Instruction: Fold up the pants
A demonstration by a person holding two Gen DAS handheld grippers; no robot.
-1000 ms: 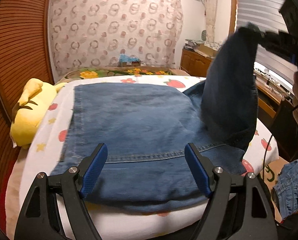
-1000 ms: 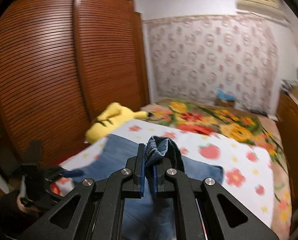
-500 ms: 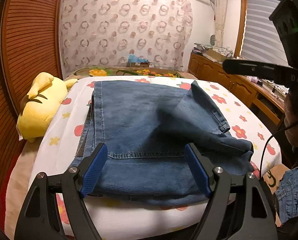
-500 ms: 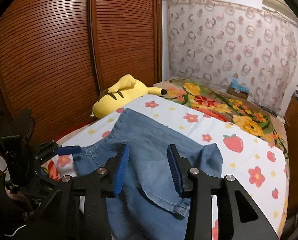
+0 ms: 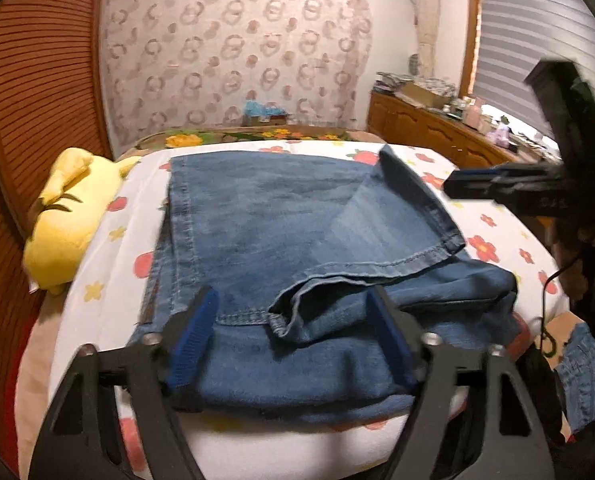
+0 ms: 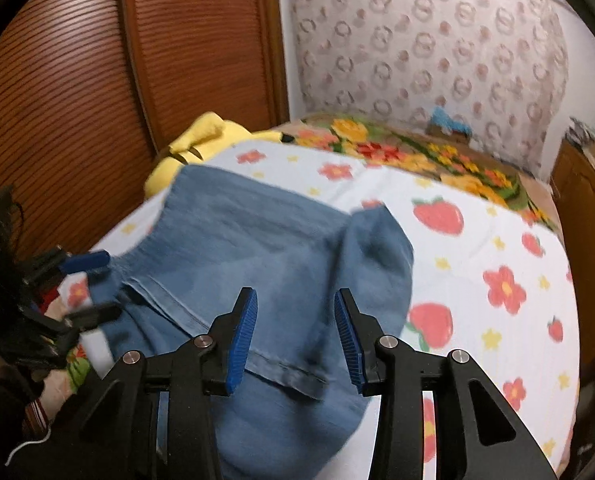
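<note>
Blue jeans lie folded on the bed, one leg laid slantwise across the top with its hem toward the near edge. They also show in the right wrist view. My left gripper is open, low over the near edge of the jeans, holding nothing. My right gripper is open and empty above the jeans' right side; it also shows in the left wrist view, raised at the right. The left gripper shows at the left of the right wrist view.
A yellow plush toy lies by the jeans' left side next to the wooden wardrobe. The bed sheet has flowers and strawberries. A wooden dresser stands at the right. Another denim piece lies on the floor at lower right.
My right gripper carried the raised jeans leg over, opened and let it drop onto the folded jeans, then drew back. The left gripper stayed open and moved closer to the near edge.
</note>
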